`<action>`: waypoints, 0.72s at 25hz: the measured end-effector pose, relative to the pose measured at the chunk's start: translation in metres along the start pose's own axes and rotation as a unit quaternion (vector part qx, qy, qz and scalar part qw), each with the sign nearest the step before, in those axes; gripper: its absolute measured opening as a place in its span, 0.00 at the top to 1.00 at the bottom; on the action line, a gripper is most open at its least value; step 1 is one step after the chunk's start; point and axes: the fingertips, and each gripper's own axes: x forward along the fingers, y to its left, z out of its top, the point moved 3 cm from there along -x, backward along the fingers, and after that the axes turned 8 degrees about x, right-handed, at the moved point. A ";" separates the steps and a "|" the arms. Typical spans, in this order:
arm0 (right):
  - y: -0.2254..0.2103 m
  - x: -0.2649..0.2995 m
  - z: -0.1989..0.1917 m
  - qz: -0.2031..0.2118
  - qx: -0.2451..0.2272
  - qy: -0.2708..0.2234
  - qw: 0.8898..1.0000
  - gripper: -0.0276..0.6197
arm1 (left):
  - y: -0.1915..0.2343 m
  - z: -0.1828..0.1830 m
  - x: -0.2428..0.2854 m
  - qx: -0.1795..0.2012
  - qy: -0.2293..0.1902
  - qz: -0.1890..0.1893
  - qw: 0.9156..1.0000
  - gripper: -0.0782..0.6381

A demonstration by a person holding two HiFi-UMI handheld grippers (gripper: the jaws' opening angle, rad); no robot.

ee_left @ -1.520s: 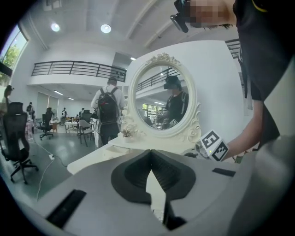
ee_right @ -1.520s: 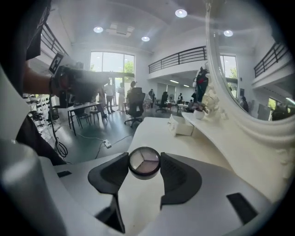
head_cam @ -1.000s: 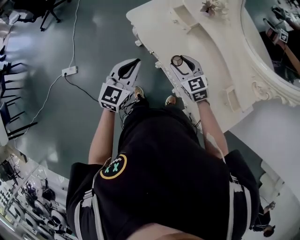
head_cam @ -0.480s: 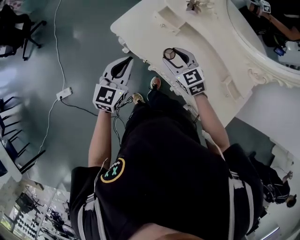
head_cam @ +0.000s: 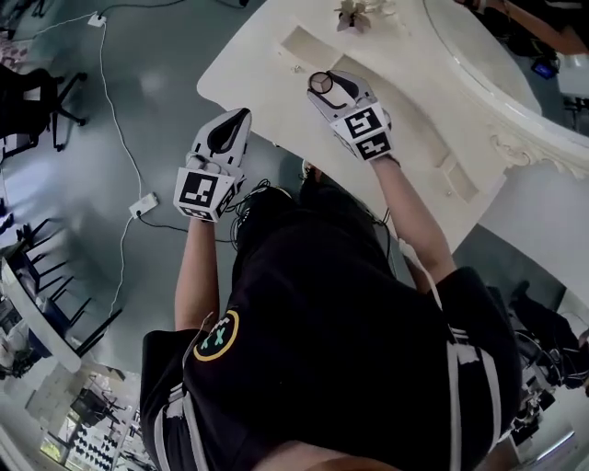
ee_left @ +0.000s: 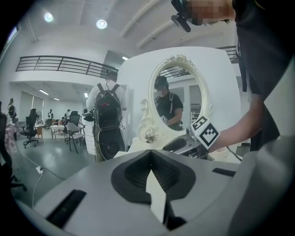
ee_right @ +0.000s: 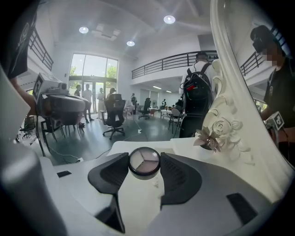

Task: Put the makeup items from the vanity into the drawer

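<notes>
A round eyeshadow compact (ee_right: 144, 162) with three shades is pinched upright between my right gripper's (ee_right: 144, 168) pads. In the head view that right gripper (head_cam: 322, 85) hangs over the white vanity top (head_cam: 248, 60), with the compact (head_cam: 320, 82) at its tips. My left gripper (head_cam: 241, 115) is shut with nothing in it and hovers at the vanity's front edge, over the floor. In the left gripper view its jaws (ee_left: 150, 153) meet, and the right gripper (ee_left: 184, 146) shows beyond them, before the oval mirror (ee_left: 177, 103). No drawer is clearly visible.
A small potted flower (head_cam: 354, 11) stands at the back of the vanity, by the carved mirror frame (ee_right: 230, 92). A raised ledge (head_cam: 304, 41) crosses the vanity top. On the floor to the left lie a power strip (head_cam: 143, 204) with its cable and office chairs (head_cam: 37, 92).
My right gripper has carried the compact forward, from the vanity's front edge to over its top. The left gripper has come up to the vanity's edge, still shut.
</notes>
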 end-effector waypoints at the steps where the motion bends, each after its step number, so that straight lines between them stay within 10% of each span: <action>1: -0.011 0.007 0.002 -0.008 0.004 0.002 1.000 0.59 | 0.002 0.003 0.008 0.003 -0.001 -0.006 1.000 0.87; 18: -0.081 0.112 -0.013 -0.148 0.128 0.093 0.976 0.59 | 0.074 0.006 0.112 0.015 -0.045 -0.202 0.978 0.87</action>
